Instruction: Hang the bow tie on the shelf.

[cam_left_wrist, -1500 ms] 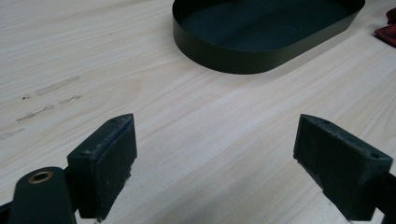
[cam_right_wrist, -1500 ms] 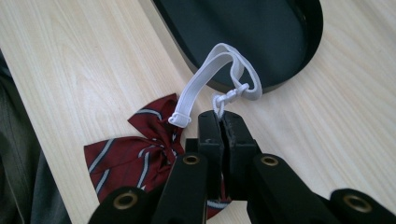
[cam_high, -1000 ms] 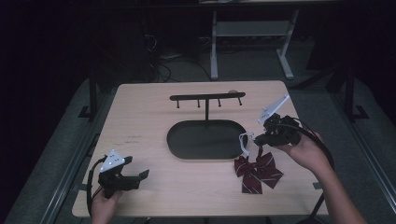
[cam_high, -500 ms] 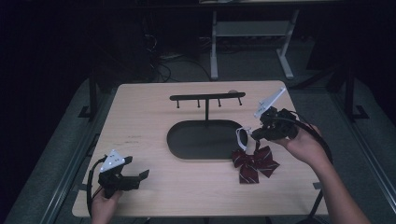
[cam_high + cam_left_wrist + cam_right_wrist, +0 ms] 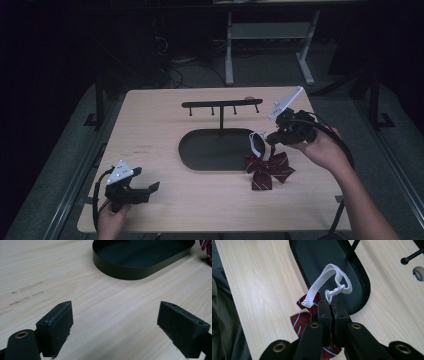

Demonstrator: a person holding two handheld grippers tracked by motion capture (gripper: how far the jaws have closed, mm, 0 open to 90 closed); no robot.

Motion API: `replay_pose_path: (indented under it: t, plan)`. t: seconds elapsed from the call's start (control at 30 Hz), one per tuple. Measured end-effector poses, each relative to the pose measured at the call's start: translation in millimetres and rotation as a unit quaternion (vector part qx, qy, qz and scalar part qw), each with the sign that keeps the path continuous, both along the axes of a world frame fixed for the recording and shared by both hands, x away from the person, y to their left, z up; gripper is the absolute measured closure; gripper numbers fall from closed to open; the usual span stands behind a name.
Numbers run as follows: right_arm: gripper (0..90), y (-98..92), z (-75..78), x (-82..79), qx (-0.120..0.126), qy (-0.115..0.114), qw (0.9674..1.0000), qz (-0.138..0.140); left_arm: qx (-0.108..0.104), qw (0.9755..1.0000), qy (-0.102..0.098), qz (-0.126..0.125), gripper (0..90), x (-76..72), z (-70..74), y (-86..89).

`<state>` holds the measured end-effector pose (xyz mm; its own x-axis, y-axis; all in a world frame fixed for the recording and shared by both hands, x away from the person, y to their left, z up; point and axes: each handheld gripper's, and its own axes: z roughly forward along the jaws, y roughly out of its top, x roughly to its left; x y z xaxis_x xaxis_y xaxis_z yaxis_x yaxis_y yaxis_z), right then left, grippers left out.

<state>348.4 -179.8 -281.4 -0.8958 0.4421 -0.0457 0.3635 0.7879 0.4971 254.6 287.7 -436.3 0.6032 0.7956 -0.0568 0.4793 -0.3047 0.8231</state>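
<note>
R tool (image 5: 329,306) clamped on bow tie (image 5: 267,169)

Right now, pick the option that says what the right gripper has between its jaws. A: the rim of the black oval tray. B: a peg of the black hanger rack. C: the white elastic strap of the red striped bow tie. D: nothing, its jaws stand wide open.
C: in the right gripper view the right gripper has its jaws pressed together on the white elastic strap, with the red striped bow tie hanging below it.
</note>
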Motion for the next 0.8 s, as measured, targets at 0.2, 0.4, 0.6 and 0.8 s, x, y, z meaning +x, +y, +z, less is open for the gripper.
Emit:
replay_pose_path:
  t: [0.2, 0.4, 0.6, 0.8]
  plan:
    - [87.4, 2.0, 6.2, 3.0, 0.001, -0.004, 1.0000, 0.001, 0.000, 1.0000, 0.000, 0.000, 13.1, 0.1, -0.1, -0.1]
    - [87.4, 3.8, 11.1, 6.1, 0.004, -0.004, 1.0000, -0.001, 0.000, 1.0000, 0.000, 0.000, 13.1, 0.0, 0.1, 0.1]
    - [87.4, 5.1, 15.2, 9.5, 0.006, -0.006, 1.0000, 0.001, -0.001, 1.0000, -0.001, 0.000, 13.1, -0.1, 0.2, 0.1]
    - [87.4, 5.9, 19.9, 13.3, 0.005, -0.009, 0.9999, -0.001, -0.001, 1.0000, -0.001, 0.000, 13.0, -0.2, 0.4, 0.3]
